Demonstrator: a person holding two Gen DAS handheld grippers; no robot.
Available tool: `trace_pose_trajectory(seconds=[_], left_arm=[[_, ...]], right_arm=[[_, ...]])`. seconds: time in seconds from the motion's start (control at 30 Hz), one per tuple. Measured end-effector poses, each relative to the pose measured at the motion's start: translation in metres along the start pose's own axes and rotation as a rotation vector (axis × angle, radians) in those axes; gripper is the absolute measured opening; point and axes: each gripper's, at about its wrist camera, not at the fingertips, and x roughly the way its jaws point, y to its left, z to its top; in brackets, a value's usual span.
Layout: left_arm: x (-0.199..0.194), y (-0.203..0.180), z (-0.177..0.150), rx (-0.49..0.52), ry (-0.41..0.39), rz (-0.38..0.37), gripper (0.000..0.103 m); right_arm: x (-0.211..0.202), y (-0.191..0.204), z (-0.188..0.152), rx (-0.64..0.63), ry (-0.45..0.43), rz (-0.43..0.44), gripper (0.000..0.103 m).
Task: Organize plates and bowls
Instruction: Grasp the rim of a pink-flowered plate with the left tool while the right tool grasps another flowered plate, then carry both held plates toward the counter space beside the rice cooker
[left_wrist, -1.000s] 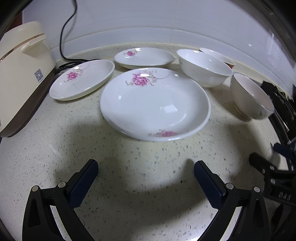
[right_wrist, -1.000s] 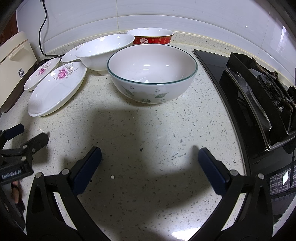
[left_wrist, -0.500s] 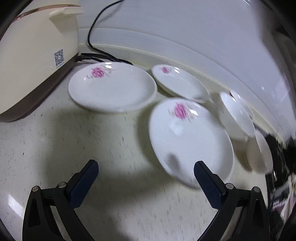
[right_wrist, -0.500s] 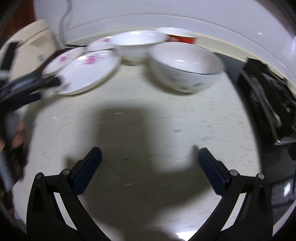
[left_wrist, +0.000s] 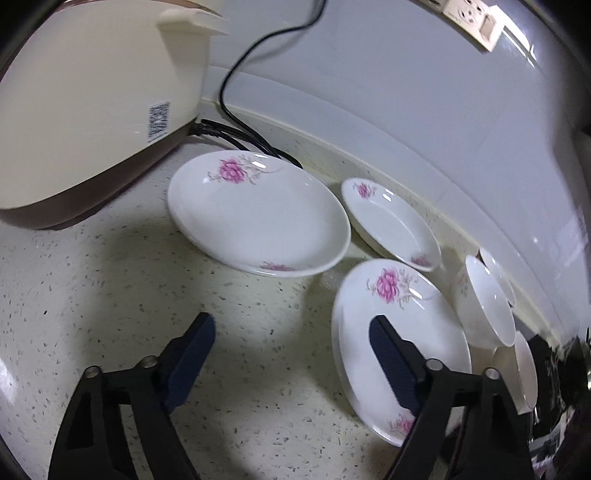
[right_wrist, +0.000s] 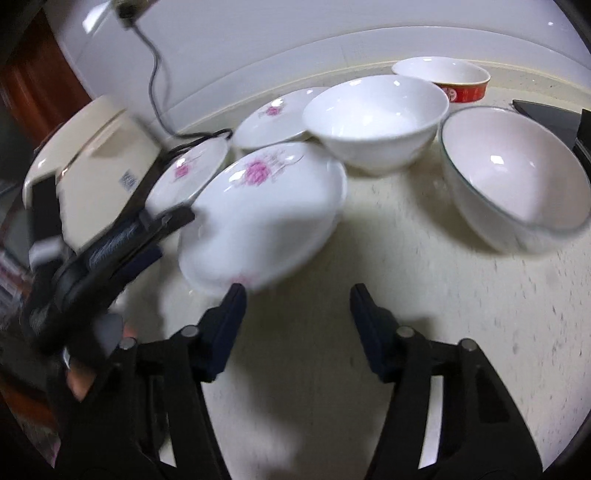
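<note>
Beside the large plate (right_wrist: 266, 218), right tongs (right_wrist: 295, 299) close (empty) over bare counter (right_wrist: 424, 295).

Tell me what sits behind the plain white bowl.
Behind the plain white bowl sits a red-sided dish by the wall. The bowl hides that dish's near lower side.

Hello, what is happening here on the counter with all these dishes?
A person holds a two-finger gripper in each hand over a speckled counter where plates and bowls are spread out. The left gripper is near the large flowered plate, its jaws closing with nothing between them. The right gripper comes toward the same plate, jaws closing too, also empty. Nothing is stacked. A rice cooker stands beside the dishes.
</note>
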Motion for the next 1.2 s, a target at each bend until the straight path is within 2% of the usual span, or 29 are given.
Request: trace_pose_trajectory(seconds=[0.1,0.23,0.33,0.37,0.43,0.47,0.5,0.53,0.6,0.73,1.03,1.2], left_arm=[[0.004,-0.003,0.000,0.018,0.003,0.013,0.080],[0.005,-0.002,0.001,0.017,0.003,0.000,0.079],[0.007,-0.006,0.001,0.036,0.011,0.008,0.078],[0.007,-0.008,0.001,0.045,0.014,0.009,0.075],[0.009,-0.011,0.001,0.063,0.026,0.002,0.050],[0.010,-0.011,0.001,0.072,0.035,0.001,0.043],[0.012,-0.012,0.001,0.078,0.043,-0.004,0.031],[0.013,-0.012,0.001,0.086,0.054,-0.017,0.023],[0.015,-0.012,0.001,0.098,0.070,-0.045,0.017],[0.013,-0.012,0.000,0.122,0.074,-0.040,0.017],[0.000,-0.001,-0.005,0.092,0.064,-0.033,0.016],[-0.011,0.002,-0.010,0.079,0.020,-0.007,0.017]], right_arm=[[0.007,0.000,0.016,0.042,-0.029,-0.048,0.060],[0.012,-0.019,0.024,0.154,-0.043,0.019,0.061],[0.019,-0.018,0.037,0.132,-0.036,0.003,0.059],[0.023,-0.016,0.040,0.122,-0.028,0.004,0.054],[0.031,-0.010,0.046,0.088,-0.005,0.013,0.043],[0.033,-0.006,0.046,0.070,-0.006,-0.001,0.041],[0.035,-0.003,0.046,0.051,-0.010,-0.008,0.039],[0.036,-0.002,0.046,0.038,-0.015,-0.002,0.035],[0.036,-0.006,0.045,0.053,-0.006,0.031,0.027],[0.035,-0.016,0.044,0.094,0.014,0.081,0.015],[0.027,0.000,0.036,0.020,0.017,0.067,0.014],[0.022,0.007,0.033,0.006,0.006,0.082,0.014]])
